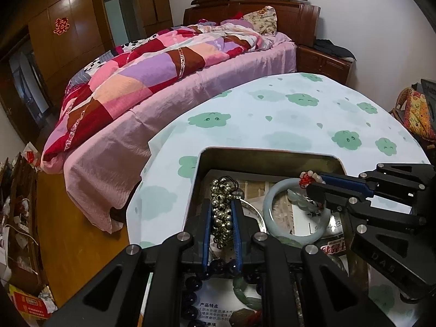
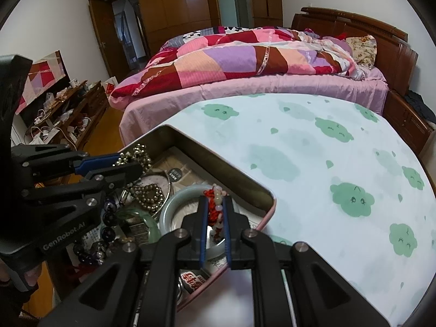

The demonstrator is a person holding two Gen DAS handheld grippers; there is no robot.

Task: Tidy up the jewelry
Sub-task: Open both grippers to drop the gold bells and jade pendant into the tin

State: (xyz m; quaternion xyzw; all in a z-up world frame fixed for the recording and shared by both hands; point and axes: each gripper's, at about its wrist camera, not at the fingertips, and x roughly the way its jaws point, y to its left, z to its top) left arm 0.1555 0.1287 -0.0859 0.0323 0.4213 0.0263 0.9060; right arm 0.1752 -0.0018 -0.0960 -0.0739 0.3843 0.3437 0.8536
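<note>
Cloud-printed cloth covers one table [image 2: 313, 163] bearing one metal tin [image 1: 272, 155]. Over it, the left gripper [image 1: 222, 212] clamps one silver bead bracelet [image 1: 221, 207], the right gripper [image 2: 215, 218] one red-and-pink beaded string [image 2: 215, 207]; one pale jade bangle [image 1: 275, 218] lies inside.

Dark bead bracelet [image 1: 190, 294] half hidden under left hand-held gripper [image 1: 222, 212]

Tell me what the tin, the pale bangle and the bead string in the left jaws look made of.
Tin: sheet metal, dull sheen, rolled rim. Pale bangle: probably jade or glass, translucent, glossy. Bead string: likely metal, shiny brassy-silver beads.
</note>
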